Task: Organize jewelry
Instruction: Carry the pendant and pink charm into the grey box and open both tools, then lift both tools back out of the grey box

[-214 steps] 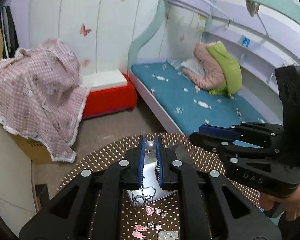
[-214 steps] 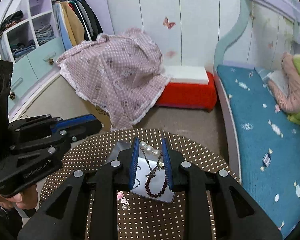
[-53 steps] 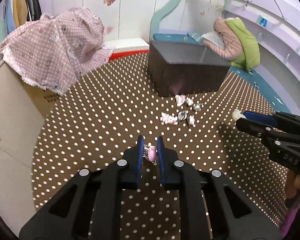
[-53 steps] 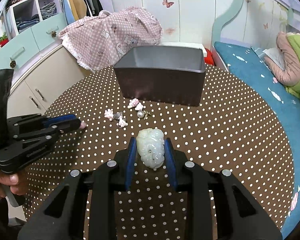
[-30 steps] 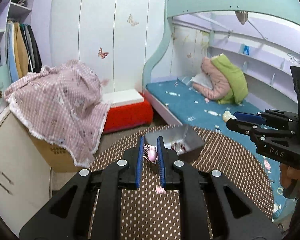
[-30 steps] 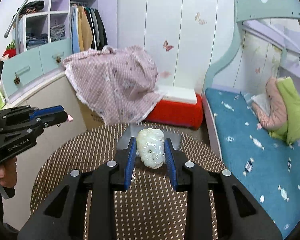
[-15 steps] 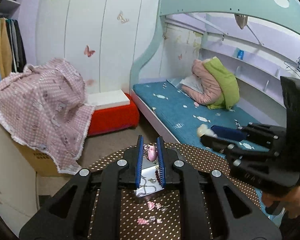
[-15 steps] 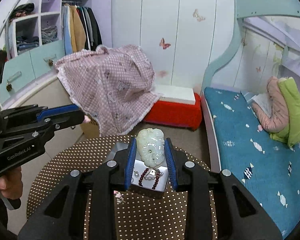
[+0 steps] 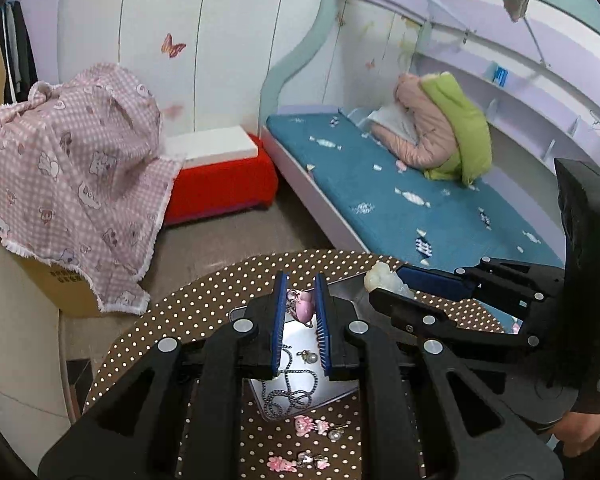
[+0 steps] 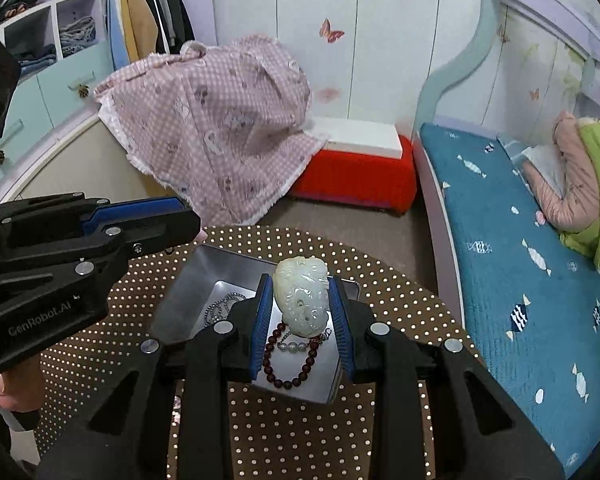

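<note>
The left gripper (image 9: 299, 312) was clamped on a small pink charm (image 9: 302, 306), pinched between its blue pads at lower centre of the left wrist view. Directly below the charm lay the open grey box (image 9: 342, 286), holding a coiled silver chain (image 9: 290, 392) and a pearl earring (image 9: 310, 357). In front of the box, at the bottom of the frame, several loose pink and pearl trinkets (image 9: 314, 426) were scattered on the brown polka-dot table (image 9: 204, 304).

The right gripper (image 10: 301, 312) was closed on a pale carved jade pendant (image 10: 302, 295), upright between its pads at centre of the right wrist view, above the same box (image 10: 204, 276). Under it a dark red bead bracelet (image 10: 288, 364) and a short string of pearls (image 10: 294, 346) rested on the box floor. The other gripper reached in from the left edge.
</note>
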The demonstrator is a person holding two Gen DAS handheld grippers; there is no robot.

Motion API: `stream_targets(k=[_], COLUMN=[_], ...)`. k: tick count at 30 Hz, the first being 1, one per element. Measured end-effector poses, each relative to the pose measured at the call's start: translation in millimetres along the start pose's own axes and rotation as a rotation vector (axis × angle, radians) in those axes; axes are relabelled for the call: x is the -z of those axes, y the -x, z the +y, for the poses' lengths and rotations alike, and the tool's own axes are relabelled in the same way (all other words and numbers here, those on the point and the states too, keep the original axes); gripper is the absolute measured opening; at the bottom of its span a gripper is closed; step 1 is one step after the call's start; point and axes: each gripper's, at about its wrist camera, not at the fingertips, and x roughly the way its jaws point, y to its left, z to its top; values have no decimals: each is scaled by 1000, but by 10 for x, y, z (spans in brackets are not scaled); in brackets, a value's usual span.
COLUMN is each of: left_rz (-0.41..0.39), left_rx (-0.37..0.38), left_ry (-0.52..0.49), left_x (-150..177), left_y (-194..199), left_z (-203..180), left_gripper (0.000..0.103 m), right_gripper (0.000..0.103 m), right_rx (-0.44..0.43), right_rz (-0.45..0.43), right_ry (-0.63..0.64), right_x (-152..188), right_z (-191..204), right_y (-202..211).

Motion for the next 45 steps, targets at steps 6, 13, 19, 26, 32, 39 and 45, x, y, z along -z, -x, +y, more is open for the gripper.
stream_targets(k=[6, 13, 19, 26, 32, 39, 45], left_rz=[-12, -87, -150, -240, -276, -296, -321], left_rx=[-46, -155, -305, -324, -330, -332, -335], left_ry=[26, 53, 38, 59, 84, 108, 117], left_x=[42, 110, 269, 501, 675, 863, 955], left_y=[11, 362, 811, 1393, 1742, 1995, 2190], left_z=[129, 227, 154, 63, 30, 6, -28], left_gripper=[68, 98, 98, 98, 98, 98, 98], right_gripper=[41, 95, 95, 95, 95, 95, 95], right_rx=[20, 62, 70, 70, 59, 44, 37], right_rz=[1, -65, -131, -213, -291, -367, -411], right_ry=[-24, -79, -143, -177, -180, -178, -175], right_x=[-4, 62, 138, 157, 224, 320, 425], right_z=[-58, -132, -121, 20, 175, 349, 445], right_y=[-38, 215, 557, 1020, 1454, 1858, 2087])
